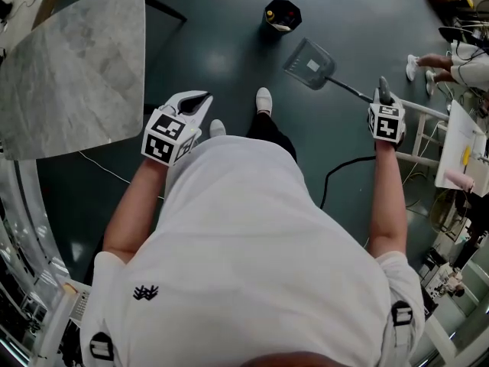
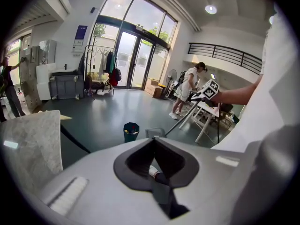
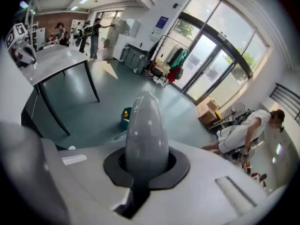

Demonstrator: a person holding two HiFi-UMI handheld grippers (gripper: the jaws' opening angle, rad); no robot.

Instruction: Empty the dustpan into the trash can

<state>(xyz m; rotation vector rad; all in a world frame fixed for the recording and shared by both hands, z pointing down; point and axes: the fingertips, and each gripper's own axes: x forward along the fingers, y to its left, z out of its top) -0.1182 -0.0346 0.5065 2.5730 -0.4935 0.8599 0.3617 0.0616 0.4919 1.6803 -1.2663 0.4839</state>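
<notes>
A dark trash can [image 1: 282, 14] with bits of rubbish in it stands on the dark green floor ahead. The grey translucent dustpan [image 1: 309, 64] hangs above the floor a short way right of and nearer than the can. Its long thin handle [image 1: 350, 90] runs back to my right gripper [image 1: 382, 96], which is shut on the grey handle end [image 3: 146, 130]. My left gripper [image 1: 195, 104] is held out on the left, shut, with nothing in it. The left gripper view shows the can [image 2: 131, 131] with the dustpan [image 2: 154, 133] beside it.
A marble-topped table [image 1: 76, 67] stands at the left. A black cable [image 1: 344, 173] lies on the floor at the right, by white furniture [image 1: 458, 147]. A person [image 1: 454, 63] is at the far right. My white shoes [image 1: 263, 99] point towards the can.
</notes>
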